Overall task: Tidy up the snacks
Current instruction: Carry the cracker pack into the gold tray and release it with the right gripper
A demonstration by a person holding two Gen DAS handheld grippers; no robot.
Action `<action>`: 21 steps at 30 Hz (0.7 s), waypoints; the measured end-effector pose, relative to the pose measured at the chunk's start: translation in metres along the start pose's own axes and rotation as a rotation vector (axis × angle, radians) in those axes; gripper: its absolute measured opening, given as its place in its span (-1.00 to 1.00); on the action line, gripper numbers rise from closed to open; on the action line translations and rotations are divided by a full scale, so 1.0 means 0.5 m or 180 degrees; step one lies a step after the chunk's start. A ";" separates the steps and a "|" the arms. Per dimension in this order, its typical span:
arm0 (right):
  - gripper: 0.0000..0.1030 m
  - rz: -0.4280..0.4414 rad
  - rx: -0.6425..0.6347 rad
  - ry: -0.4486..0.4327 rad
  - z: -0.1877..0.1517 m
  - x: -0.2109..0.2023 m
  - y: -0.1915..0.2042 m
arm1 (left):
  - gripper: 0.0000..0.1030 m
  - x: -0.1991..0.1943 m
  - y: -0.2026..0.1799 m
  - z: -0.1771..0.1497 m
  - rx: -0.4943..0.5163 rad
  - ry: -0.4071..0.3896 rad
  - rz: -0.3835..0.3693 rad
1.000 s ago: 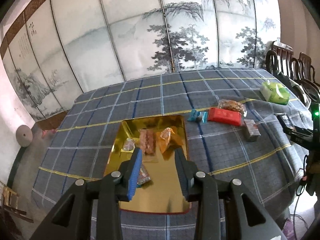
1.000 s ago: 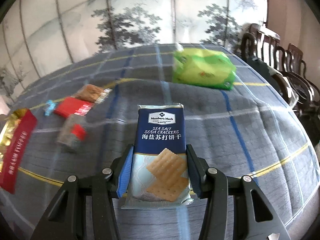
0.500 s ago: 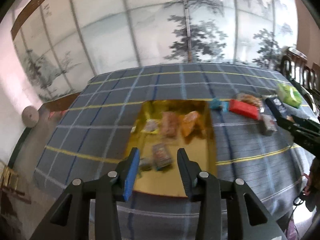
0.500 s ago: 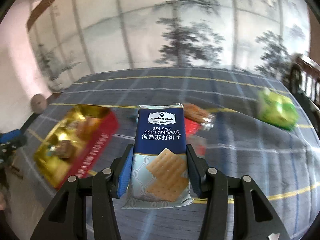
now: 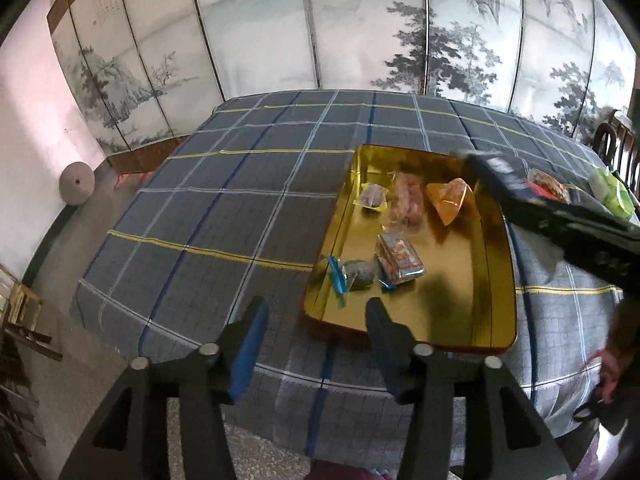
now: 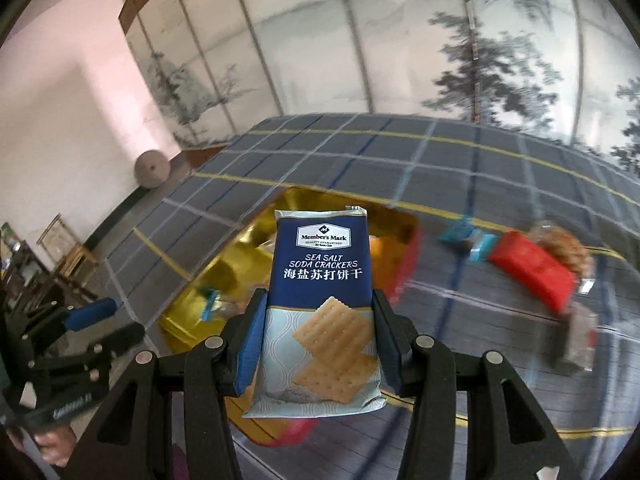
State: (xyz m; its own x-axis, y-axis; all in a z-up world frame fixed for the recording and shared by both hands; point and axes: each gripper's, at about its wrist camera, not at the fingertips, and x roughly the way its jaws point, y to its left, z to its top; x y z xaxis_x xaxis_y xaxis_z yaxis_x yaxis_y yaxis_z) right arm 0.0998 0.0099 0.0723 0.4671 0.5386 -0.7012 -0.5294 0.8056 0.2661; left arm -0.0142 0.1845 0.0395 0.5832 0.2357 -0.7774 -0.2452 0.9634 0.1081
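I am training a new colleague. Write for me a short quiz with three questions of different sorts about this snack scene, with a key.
1. True or false: the right hand-held gripper is empty.
2. Multiple choice: the packs in the gold tray number A) two, B) five, C) nine.
3. Fill in: the red pack lies on the ____, outside the tray.

Key:
1. False; it is shut on the cracker pack.
2. B.
3. Tablecloth.
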 end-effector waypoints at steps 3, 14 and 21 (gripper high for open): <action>-0.10 0.0080 0.0017 0.0100 0.001 0.033 0.017 | 0.15 0.003 0.007 0.001 -0.0033 0.0032 0.0036; -0.10 0.0048 -0.0058 0.0349 -0.011 0.113 0.058 | 0.17 0.013 0.019 -0.005 -0.0024 0.0067 0.0124; -0.10 -0.0010 -0.0067 0.0444 -0.021 0.136 0.059 | 0.42 0.010 0.028 -0.002 -0.0114 0.0012 0.0196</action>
State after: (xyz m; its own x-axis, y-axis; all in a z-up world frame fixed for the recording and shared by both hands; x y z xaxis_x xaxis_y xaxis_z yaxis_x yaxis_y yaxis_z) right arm 0.1083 0.0675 0.0254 0.3666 0.4953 -0.7876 -0.5435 0.8011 0.2508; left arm -0.0157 0.1991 0.0364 0.5633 0.2937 -0.7723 -0.3080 0.9420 0.1335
